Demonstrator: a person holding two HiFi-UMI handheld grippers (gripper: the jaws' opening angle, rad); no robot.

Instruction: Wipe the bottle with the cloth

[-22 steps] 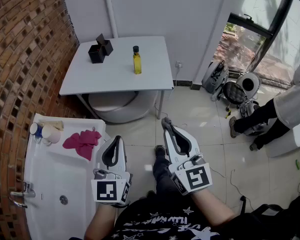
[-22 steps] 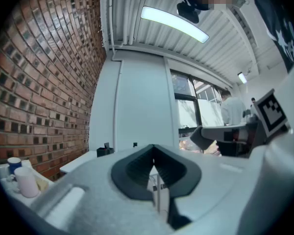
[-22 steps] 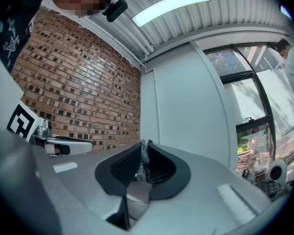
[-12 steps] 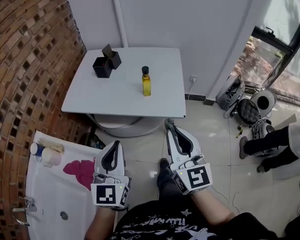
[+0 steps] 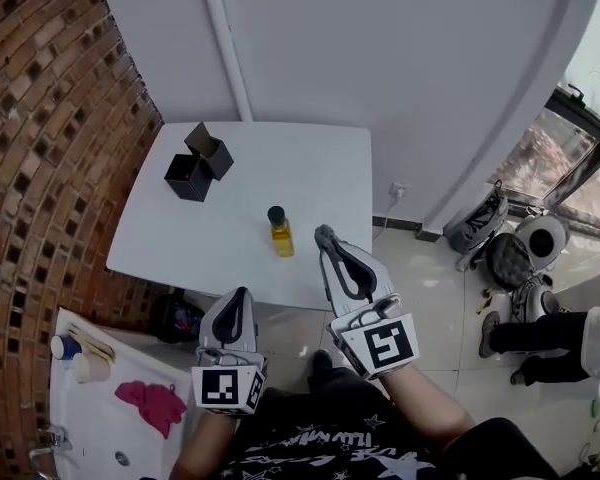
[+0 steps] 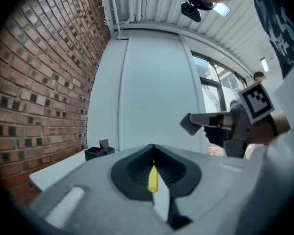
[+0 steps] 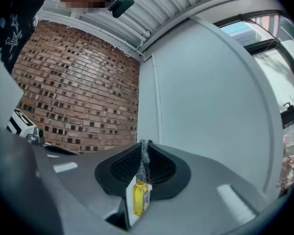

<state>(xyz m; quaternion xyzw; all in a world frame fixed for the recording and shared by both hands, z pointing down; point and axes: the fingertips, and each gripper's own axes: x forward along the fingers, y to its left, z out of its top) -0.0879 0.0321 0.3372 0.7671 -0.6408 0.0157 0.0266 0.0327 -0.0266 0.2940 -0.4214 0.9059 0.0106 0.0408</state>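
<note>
A small bottle point(image 5: 280, 233) of yellow liquid with a black cap stands upright near the front of the white table point(image 5: 310, 168). The pink cloth point(image 5: 152, 405) lies on the white washbasin counter at lower left, apart from both grippers. My right gripper point(image 5: 323, 235) is shut and empty, its tip just right of the bottle in the head view. My left gripper point(image 5: 240, 294) is shut and empty, short of the table's front edge. The bottle point(image 7: 139, 197) shows through the slit of my right gripper point(image 7: 144, 144), and the bottle point(image 6: 153, 178) also shows past my left gripper point(image 6: 153, 148).
Two black boxes point(image 5: 198, 166) sit at the table's back left. The washbasin point(image 5: 90, 423) holds cups point(image 5: 75, 353) and a tap. A brick wall point(image 5: 50, 148) runs along the left. Bags point(image 5: 480, 226) and a person's legs point(image 5: 550, 333) are on the floor at right.
The view has come closer to the table. Both grippers moved forward; the right tip now sits beside the bottle. The basin and cloth slid toward the lower left corner.
</note>
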